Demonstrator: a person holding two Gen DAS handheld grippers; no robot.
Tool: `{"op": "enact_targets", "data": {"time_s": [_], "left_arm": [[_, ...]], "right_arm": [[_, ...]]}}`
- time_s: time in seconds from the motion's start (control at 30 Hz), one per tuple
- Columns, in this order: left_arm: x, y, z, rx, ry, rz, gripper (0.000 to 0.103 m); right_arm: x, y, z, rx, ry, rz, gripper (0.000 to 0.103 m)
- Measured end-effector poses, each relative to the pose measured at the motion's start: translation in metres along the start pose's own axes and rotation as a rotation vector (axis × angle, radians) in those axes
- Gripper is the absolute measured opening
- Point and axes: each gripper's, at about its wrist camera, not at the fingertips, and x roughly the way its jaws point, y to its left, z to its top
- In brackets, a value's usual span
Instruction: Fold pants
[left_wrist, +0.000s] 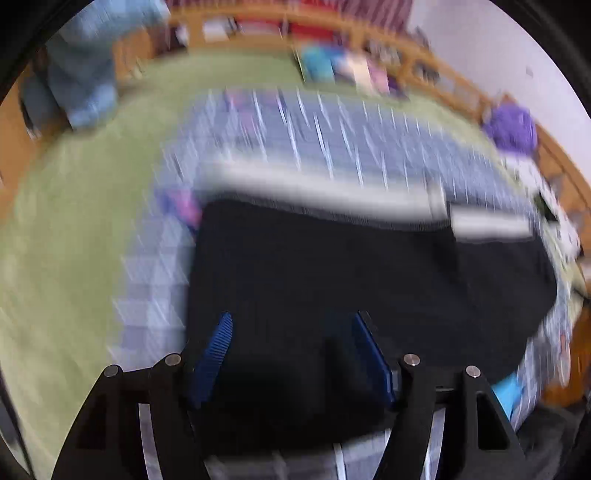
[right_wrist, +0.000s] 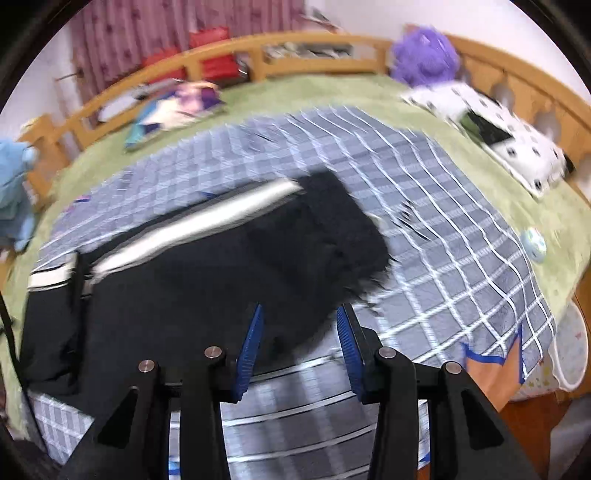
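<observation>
Black pants (left_wrist: 332, 266) with a white side stripe (left_wrist: 314, 192) lie flat on a blue-grey checked blanket (left_wrist: 332, 136). My left gripper (left_wrist: 293, 317) hovers over the near part of the pants, its blue pads spread apart and pressing on nothing. In the right wrist view the pants (right_wrist: 221, 280) stretch from lower left to a rounded end at centre, the stripe (right_wrist: 207, 221) along their far edge. My right gripper (right_wrist: 300, 310) is open above the near edge of the pants, where black cloth meets the blanket (right_wrist: 424, 221). Both views are blurred.
The blanket lies on a green bedcover (left_wrist: 74, 203) inside a wooden bed rail (right_wrist: 229, 48). A purple plush toy (right_wrist: 424, 59) and a white spotted item (right_wrist: 498, 136) sit far right, a colourful book (right_wrist: 177, 107) at the back, a blue plush (right_wrist: 11, 192) far left.
</observation>
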Motion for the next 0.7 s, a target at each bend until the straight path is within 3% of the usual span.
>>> {"op": "enact_targets", "data": {"time_s": [0.03, 0.1, 0.13, 0.2, 0.27, 0.43, 0.47, 0.5, 0.57, 0.7], "left_arm": [[0.006, -0.006, -0.016, 0.014, 0.008, 0.036, 0.063], [-0.006, -0.02, -0.031, 0.074, -0.066, 0.092, 0.065], [-0.014, -0.025, -0.032, 0.091, -0.065, 0.084, 0.065], [-0.03, -0.02, -0.032, 0.046, -0.075, -0.002, 0.065], [-0.042, -0.011, -0.033, 0.003, -0.082, -0.011, 0.065], [-0.061, 0.023, -0.045, -0.083, -0.091, -0.026, 0.065], [-0.064, 0.022, -0.052, -0.09, -0.092, -0.024, 0.065], [-0.066, 0.027, -0.054, -0.096, -0.095, -0.021, 0.065], [-0.072, 0.033, -0.058, -0.095, -0.104, -0.018, 0.065], [-0.077, 0.044, -0.058, -0.109, -0.121, -0.015, 0.065]], "right_arm": [[-0.006, 0.012, -0.005, -0.02, -0.004, 0.032, 0.041], [-0.01, 0.049, -0.012, -0.068, -0.006, 0.114, 0.041], [-0.01, 0.067, -0.016, -0.089, -0.006, 0.154, 0.041], [-0.005, 0.107, -0.027, -0.128, 0.013, 0.238, 0.041], [0.006, 0.152, -0.04, -0.156, 0.046, 0.344, 0.041], [0.04, 0.228, -0.065, -0.203, 0.105, 0.405, 0.041], [0.047, 0.234, -0.069, -0.201, 0.118, 0.403, 0.028], [0.052, 0.238, -0.072, -0.198, 0.134, 0.409, 0.007], [0.043, 0.24, -0.074, -0.198, 0.114, 0.422, 0.006], [-0.004, 0.22, -0.074, -0.162, 0.029, 0.554, 0.006]]}}
